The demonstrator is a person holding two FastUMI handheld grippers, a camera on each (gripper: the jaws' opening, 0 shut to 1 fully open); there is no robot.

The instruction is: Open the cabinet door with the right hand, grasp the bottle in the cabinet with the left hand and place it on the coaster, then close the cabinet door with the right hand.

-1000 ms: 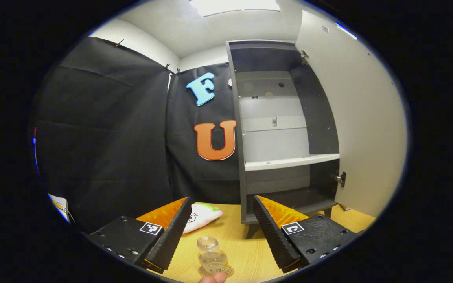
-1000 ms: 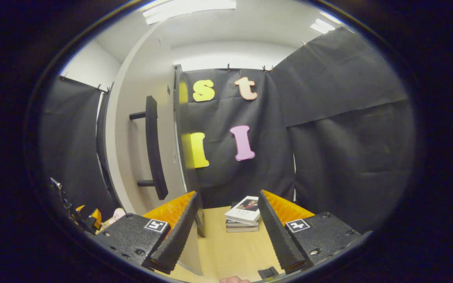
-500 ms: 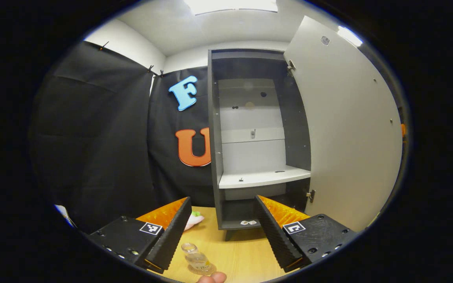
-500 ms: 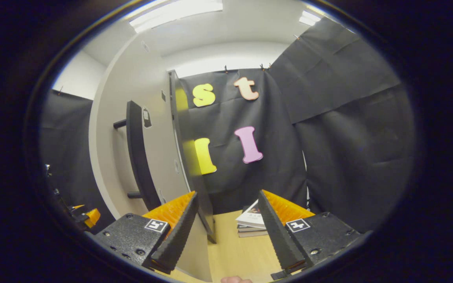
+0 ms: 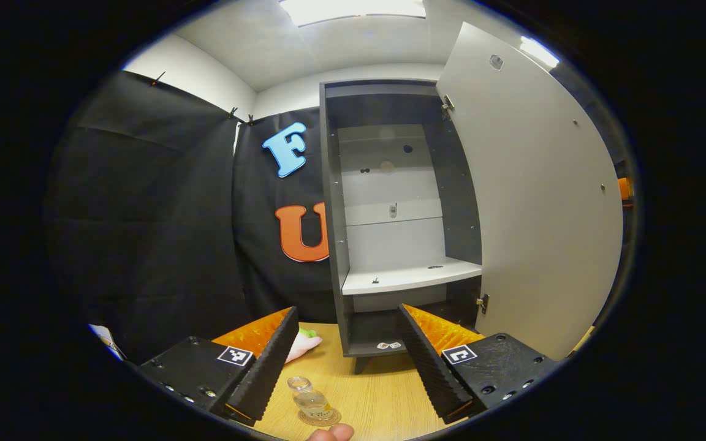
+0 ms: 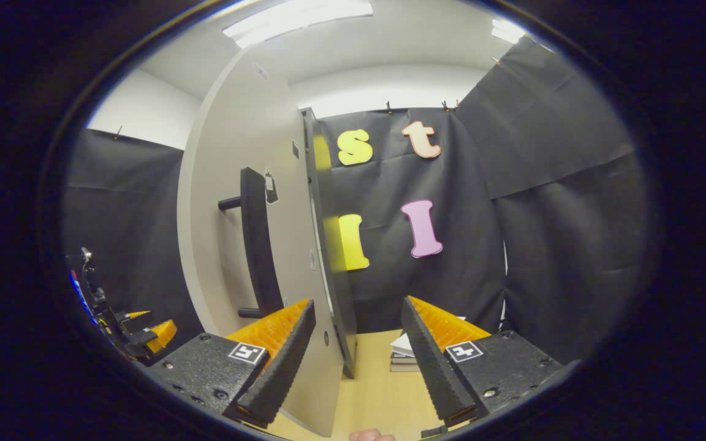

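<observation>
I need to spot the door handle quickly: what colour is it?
Black, a long bar handle on the pale door; clearest in the right gripper view.

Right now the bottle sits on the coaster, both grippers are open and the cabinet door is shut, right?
Not quite: the cabinet door is open, as the left gripper view shows. The bottle does sit on the coaster, and the left gripper and right gripper are both open.

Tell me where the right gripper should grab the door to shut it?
Probably the long black bar handle on the pale cabinet door. It stands upright, off the door on two posts, so open jaws could close around its middle from the front.
</observation>
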